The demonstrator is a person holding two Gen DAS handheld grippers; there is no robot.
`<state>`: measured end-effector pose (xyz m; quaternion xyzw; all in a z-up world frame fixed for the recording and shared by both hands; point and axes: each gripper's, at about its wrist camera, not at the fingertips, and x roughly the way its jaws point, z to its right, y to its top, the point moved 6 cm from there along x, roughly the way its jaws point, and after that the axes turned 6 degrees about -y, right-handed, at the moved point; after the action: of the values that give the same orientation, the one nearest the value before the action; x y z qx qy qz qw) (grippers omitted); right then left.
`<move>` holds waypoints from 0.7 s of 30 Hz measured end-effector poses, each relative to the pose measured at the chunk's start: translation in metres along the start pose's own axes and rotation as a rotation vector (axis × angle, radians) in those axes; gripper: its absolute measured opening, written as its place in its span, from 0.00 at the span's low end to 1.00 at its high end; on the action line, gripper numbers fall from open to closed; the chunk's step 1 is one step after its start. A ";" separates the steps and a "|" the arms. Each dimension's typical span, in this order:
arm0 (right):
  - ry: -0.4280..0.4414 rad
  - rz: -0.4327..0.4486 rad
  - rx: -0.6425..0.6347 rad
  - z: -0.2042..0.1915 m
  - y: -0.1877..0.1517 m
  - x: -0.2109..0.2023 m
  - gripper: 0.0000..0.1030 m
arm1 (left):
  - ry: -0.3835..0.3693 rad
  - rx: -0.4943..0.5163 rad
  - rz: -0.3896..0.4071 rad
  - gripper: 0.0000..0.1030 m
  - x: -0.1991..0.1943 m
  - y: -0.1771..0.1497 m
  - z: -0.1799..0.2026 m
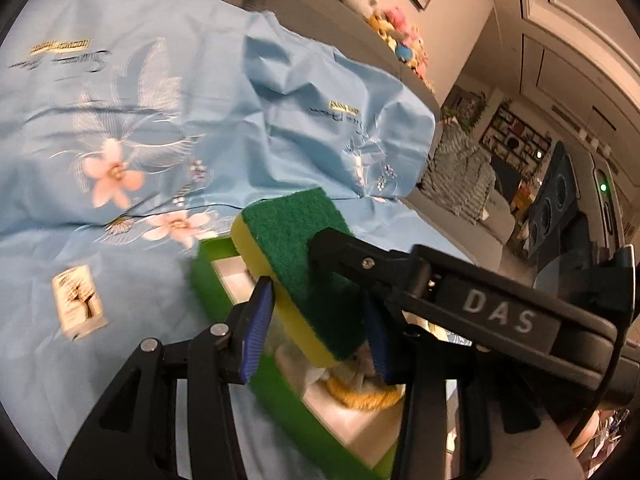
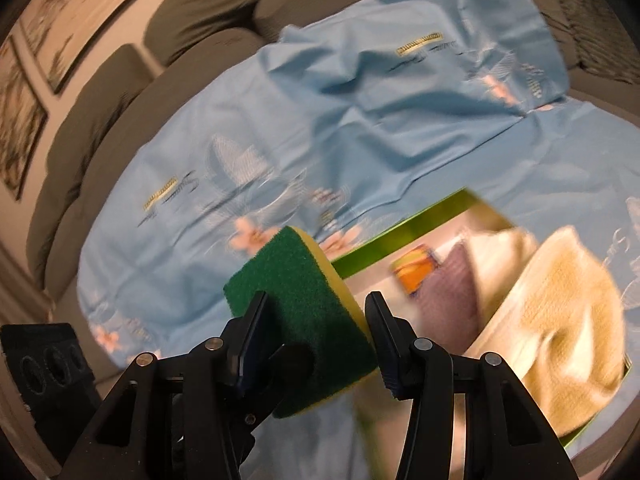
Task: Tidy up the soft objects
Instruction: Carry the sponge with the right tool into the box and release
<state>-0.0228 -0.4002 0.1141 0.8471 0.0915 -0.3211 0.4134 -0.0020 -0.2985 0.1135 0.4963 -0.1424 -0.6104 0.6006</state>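
Observation:
A yellow sponge with a green scrub top (image 1: 298, 252) is held in the air over a green box (image 1: 216, 280). In the left wrist view it sits between my left gripper's (image 1: 320, 320) blue pads, while the right gripper's finger (image 1: 336, 248) presses on its top. In the right wrist view the same sponge (image 2: 298, 296) lies between my right gripper's (image 2: 316, 312) fingers, with a black finger of the other gripper (image 2: 292, 364) under it. The green box (image 2: 404, 224) holds a beige towel (image 2: 560, 320), a purple cloth (image 2: 460, 284) and an orange item (image 2: 414, 272).
A light blue flowered sheet (image 1: 132, 128) covers a grey sofa (image 2: 104, 128). A small printed card (image 1: 80, 308) lies on the sheet. Plush toys (image 1: 384, 20) sit on the sofa back. Framed pictures (image 2: 24, 120) hang on the wall.

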 end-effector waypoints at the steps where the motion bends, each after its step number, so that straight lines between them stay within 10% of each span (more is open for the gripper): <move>1: -0.012 0.002 0.000 0.005 0.006 0.003 0.50 | 0.004 0.010 -0.014 0.38 0.008 0.003 0.002; 9: -0.114 -0.072 0.133 0.073 0.016 0.040 0.50 | -0.039 -0.013 -0.183 0.37 0.085 -0.007 0.002; 21: -0.171 -0.065 0.165 0.088 0.010 0.050 0.50 | 0.004 0.019 -0.198 0.41 0.096 -0.014 -0.001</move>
<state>-0.0213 -0.4793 0.0496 0.8444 0.0567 -0.4119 0.3379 0.0115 -0.3787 0.0608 0.5148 -0.0971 -0.6644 0.5330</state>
